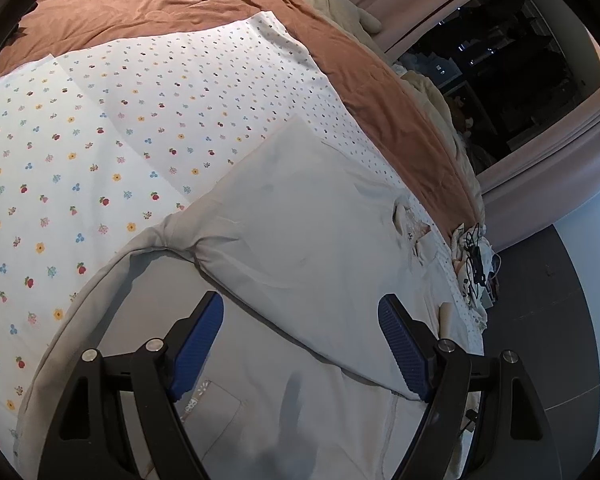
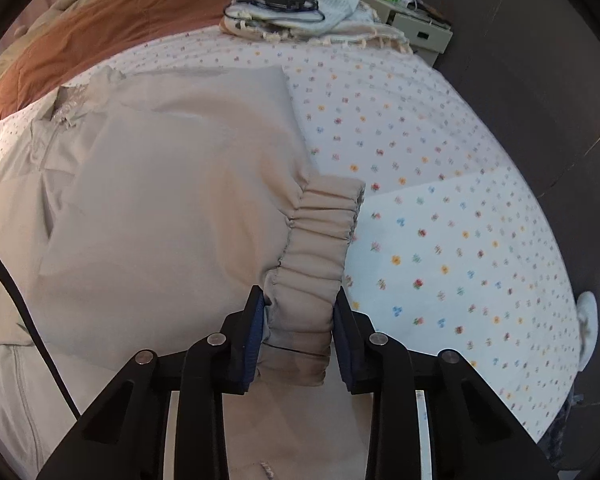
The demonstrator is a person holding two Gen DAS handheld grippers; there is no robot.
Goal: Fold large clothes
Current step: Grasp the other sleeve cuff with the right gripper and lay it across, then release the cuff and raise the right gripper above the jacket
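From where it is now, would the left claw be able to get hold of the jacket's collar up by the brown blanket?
Probably yes. The left claw hangs open over the jacket and holds nothing. The collar lies farther along the same flat cloth with nothing lying between them. It would only have to travel forward across the bed.

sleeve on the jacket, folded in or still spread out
Folded in: the sleeve lies across the jacket body, its elastic cuff between the right gripper's jaws.
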